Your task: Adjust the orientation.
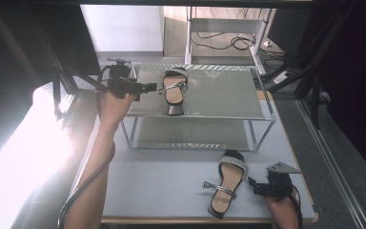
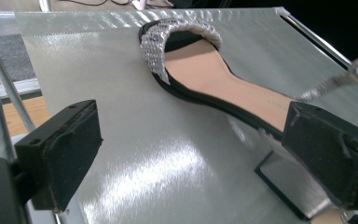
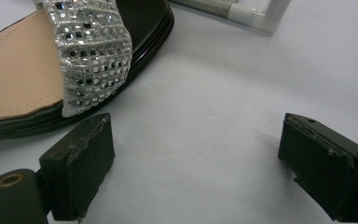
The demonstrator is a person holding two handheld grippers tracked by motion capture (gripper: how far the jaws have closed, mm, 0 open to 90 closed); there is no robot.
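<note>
Left hand-held gripper wide beside shelf sandal, right hand-held gripper wide beside table sandal

Overhead table view; two close sandal-level views

Background clutter past the table
Tangled black cables lie on the floor well beyond the left gripper, beside a white metal stand.
</note>
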